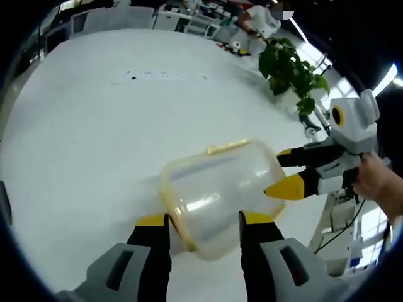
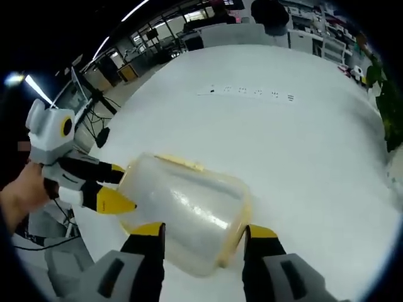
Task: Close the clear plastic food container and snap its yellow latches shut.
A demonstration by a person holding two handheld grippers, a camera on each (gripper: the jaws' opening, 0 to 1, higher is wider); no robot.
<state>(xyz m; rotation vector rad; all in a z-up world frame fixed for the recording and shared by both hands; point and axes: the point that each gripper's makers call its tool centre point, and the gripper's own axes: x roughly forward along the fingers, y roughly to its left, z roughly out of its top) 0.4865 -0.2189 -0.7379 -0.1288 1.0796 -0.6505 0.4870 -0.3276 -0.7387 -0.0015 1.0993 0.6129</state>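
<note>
The clear plastic container (image 1: pixel 217 182) lies on its side above the white table (image 1: pixel 94 126), with a yellow rim and a yellow latch (image 1: pixel 227 146) along its top edge. My left gripper (image 1: pixel 204 219) has a jaw on each side of it, pressed to the walls. The right gripper (image 1: pixel 280 171) comes in from the right, its yellow tips against the container's far end. In the right gripper view the container (image 2: pixel 182 201) sits between the right gripper's (image 2: pixel 204 231) own jaws. There the left gripper (image 2: pixel 119 187) touches its left end, and a yellow latch (image 2: pixel 179 162) shows on top.
A potted green plant (image 1: pixel 289 69) stands at the table's far right edge. A row of small dark marks (image 2: pixel 252 91) crosses the table (image 2: pixel 302 138) farther out. A person's hand (image 1: pixel 378 182) holds the right gripper. Desks and shelves line the room behind.
</note>
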